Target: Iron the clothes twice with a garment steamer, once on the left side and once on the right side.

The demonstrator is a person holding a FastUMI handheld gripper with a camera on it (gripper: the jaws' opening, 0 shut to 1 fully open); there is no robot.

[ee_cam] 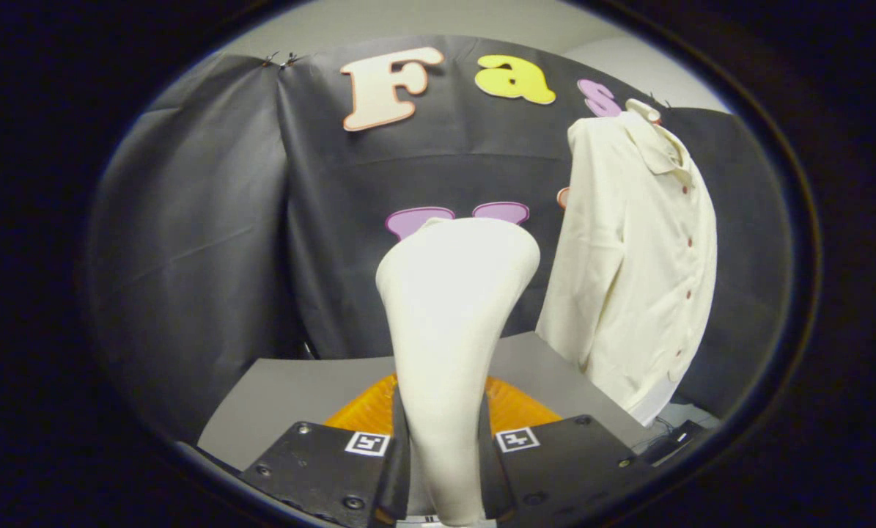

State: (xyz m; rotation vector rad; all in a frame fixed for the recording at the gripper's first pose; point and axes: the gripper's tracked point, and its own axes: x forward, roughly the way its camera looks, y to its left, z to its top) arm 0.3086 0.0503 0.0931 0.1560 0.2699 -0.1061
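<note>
A black cloth wall (210, 220) is hung across the back, pinned with clips (280, 59) at upper left. A pale wall (379, 18) is seen above it. A grey table (291, 396) lies below, lower centre.

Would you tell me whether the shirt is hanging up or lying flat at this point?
Hanging up: the shirt drapes from its collar, buttoned, against the wall beyond the steamer, which the gripper fingers clamp.

claw (445, 469), screwed finger plates, square coded markers
</note>
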